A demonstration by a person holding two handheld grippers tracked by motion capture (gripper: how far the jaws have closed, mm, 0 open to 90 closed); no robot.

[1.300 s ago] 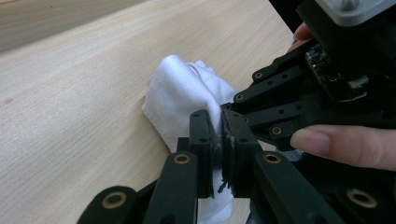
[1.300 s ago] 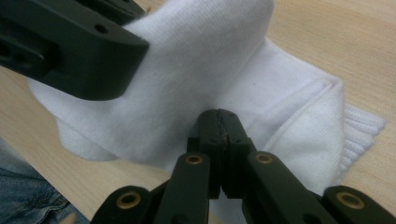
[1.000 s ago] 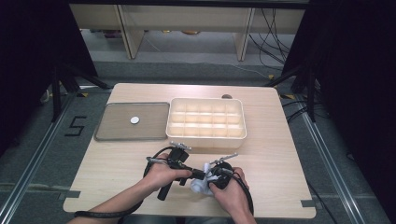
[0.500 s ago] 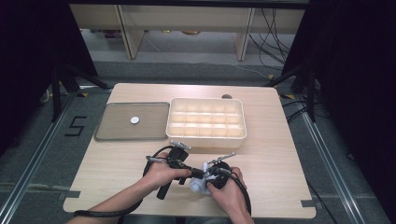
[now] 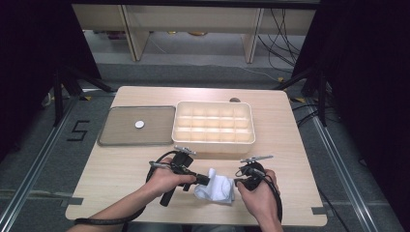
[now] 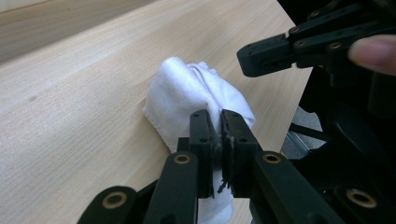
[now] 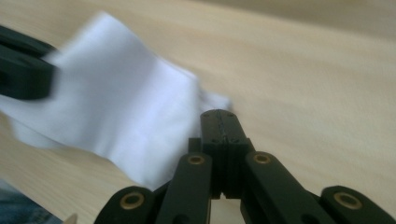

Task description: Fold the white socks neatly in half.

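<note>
Wooden table [image 5: 121, 179], light grain, person's forearms coming in from the near edge.

Cream compartment box [image 5: 213, 125] sits mid-table toward the far side, grid of small cells, looks empty from the high view. Touching or just beside its left wall: flat grey tray [image 5: 121, 137] with one small white round disc [image 5: 139, 124] lying near its middle.

White cloth [image 5: 216, 188] lies bunched on the table near the front edge, between the two grippers, well apart from the box and tray. In the left gripper view the cloth [image 6: 196, 100] is a rumpled lump on the wood.

Left gripper [image 5: 205, 181]: held in the left hand [image 5: 167, 179], pointing right across the table. Jaws closed down on a fold of the cloth; in the left gripper view the fabric is pinched between the two pads [image 6: 201, 135] and runs down behind them. So clamped on cloth, almost no gap.

Right gripper [image 5: 238, 182]: in the right hand [image 5: 258, 198], just beside the cloth's right edge. In the right gripper view its jaws are pressed flat together, nothing between them; cloth [image 7: 116, 112] sits to the left of the tips, blurred. Its jaws have just been closing. Can't tell if the tips touch the fabric.
</note>
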